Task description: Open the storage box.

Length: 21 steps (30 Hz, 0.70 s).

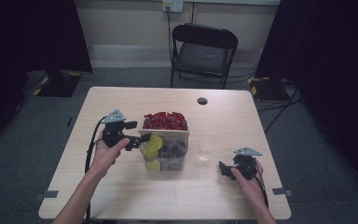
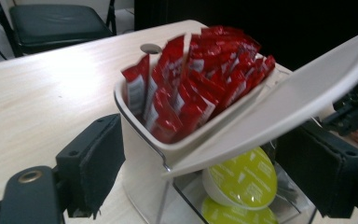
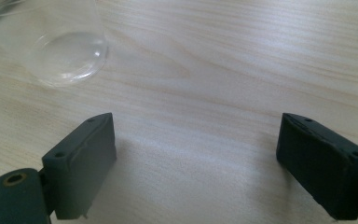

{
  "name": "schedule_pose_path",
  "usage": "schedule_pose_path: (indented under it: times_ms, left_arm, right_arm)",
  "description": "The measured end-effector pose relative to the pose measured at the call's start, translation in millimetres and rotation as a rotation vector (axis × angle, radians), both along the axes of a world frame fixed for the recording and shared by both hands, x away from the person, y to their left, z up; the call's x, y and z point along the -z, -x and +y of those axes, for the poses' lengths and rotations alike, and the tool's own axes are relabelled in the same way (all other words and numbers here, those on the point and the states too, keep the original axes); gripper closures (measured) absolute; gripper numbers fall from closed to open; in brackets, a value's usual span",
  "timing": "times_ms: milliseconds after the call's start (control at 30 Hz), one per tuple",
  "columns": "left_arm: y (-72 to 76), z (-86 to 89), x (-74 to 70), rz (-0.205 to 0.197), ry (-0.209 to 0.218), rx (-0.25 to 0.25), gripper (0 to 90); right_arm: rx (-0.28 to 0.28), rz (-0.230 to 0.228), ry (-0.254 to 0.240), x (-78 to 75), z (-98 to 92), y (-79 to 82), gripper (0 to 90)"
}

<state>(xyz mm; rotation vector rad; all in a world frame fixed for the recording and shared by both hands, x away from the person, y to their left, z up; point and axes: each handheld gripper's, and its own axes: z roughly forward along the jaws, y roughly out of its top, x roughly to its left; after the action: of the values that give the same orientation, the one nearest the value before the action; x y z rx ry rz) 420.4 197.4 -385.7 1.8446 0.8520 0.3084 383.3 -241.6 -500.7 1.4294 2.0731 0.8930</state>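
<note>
A: Entry. Where does the organiser box (image 1: pixel 165 148) sit?

B: Middle of the table (image 1: pixel 121 196) in the high view. Far compartment packed with red sachets (image 1: pixel 165 121). The clear near compartment holds the green-lidded capsules (image 1: pixel 154 143), with darker items beside them.

A: Left gripper (image 1: pixel 139 132)?

B: Comes in from 9 o'clock of the box, at its top edge. In the left gripper view the jaws stand part-spread either side of the box's corner. The beige lid (image 2: pixel 279 109) slants up toward 2 o'clock, raised off the clear compartment. Cannot tell whether a pad presses on lid or wall.

A: Deciding relation?

B: Lid's long axis runs across between the pads, hinge line along the sachet bin, free edge up and away. The capsules lie just under it, at 5 o'clock from the jaw centre. The left hand is much the nearer.

A: Right gripper (image 1: pixel 223 168)?

B: Jaws released wide, nothing between, low over bare table. The clear cup (image 1: pixel 206 147) stands at 11 o'clock of it, apart, between it and the box.
</note>
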Motion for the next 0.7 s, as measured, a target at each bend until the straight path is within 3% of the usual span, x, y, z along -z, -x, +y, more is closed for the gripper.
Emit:
schedule_pose_path:
  times_ms: [700]
  left_arm:
    - [-14.1,4.5,-4.4,-0.008,0.0,0.003,14.8]
  right_arm:
    - [0.0,0.0,0.0,0.0,0.0,0.0,11.2]
